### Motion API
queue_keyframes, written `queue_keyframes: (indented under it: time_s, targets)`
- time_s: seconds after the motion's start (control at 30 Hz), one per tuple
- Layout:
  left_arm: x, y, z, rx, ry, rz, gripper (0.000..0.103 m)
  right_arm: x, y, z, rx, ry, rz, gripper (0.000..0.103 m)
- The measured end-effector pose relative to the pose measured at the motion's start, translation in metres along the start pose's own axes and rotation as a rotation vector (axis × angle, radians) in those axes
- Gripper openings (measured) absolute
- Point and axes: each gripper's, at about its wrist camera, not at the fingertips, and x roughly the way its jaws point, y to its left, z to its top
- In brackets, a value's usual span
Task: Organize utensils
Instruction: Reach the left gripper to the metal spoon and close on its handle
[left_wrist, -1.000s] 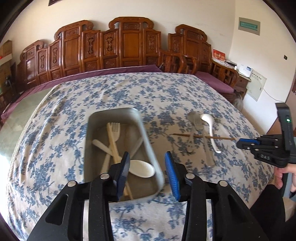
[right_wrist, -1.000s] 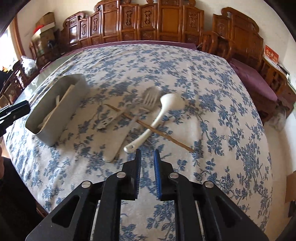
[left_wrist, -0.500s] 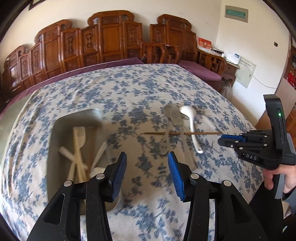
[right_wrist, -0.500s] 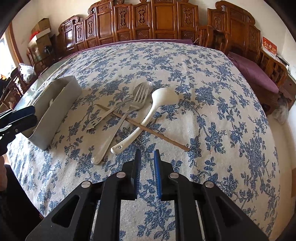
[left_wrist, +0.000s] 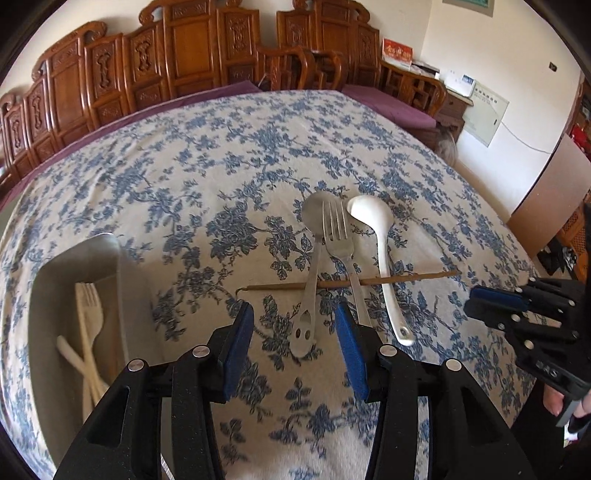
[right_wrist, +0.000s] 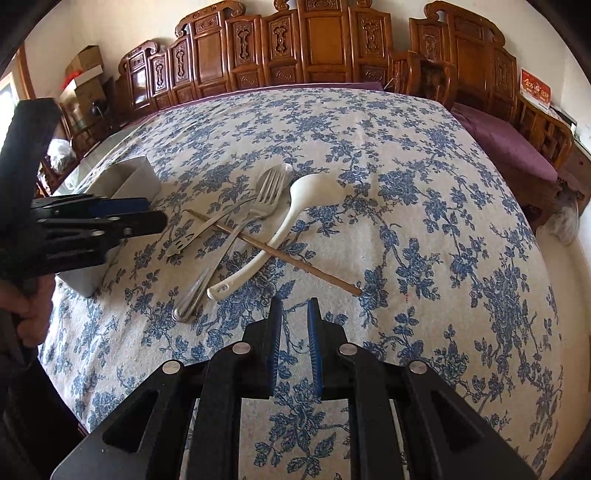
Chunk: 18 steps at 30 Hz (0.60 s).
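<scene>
A metal spoon (left_wrist: 309, 273), a metal fork (left_wrist: 341, 243), a white ladle spoon (left_wrist: 380, 243) and a single wooden chopstick (left_wrist: 406, 277) lie crossed on the floral tablecloth. My left gripper (left_wrist: 293, 321) is open and empty, just above the spoon's handle end. A grey tray (left_wrist: 127, 280) at left holds white plastic forks (left_wrist: 86, 314). My right gripper (right_wrist: 293, 317) is nearly shut and empty, near the chopstick's tip (right_wrist: 351, 290). The same pile shows in the right wrist view, with the fork (right_wrist: 236, 232) beside the ladle (right_wrist: 280, 236).
The tray (right_wrist: 136, 177) stands partly behind the left gripper body (right_wrist: 85, 229) in the right wrist view. Carved wooden chairs (left_wrist: 192, 59) line the table's far edge. A purple-cushioned bench (right_wrist: 506, 147) runs along the right side.
My left gripper swung right from over the tray to over the loose utensils and moved closer to them. The right gripper stayed nearly shut and edged toward the pile.
</scene>
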Motion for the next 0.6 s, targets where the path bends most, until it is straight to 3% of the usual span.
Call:
queue_keyframes:
  time_s: [0.13, 0.33, 0.6]
  targets:
    - [0.014, -0.006, 0.008, 0.004, 0.032, -0.007, 0.042, 0.000, -0.005, -0.002, 0.018, -0.001, 0.007, 0.016]
    - [0.041, -0.011, 0.017, 0.023, 0.098, 0.006, 0.031, 0.003, -0.008, -0.004, 0.019, 0.003, 0.001, 0.016]
    - [0.057, -0.011, 0.020, 0.031, 0.128, 0.017, 0.030, 0.001, -0.012, -0.002, 0.026, -0.006, 0.007, 0.016]
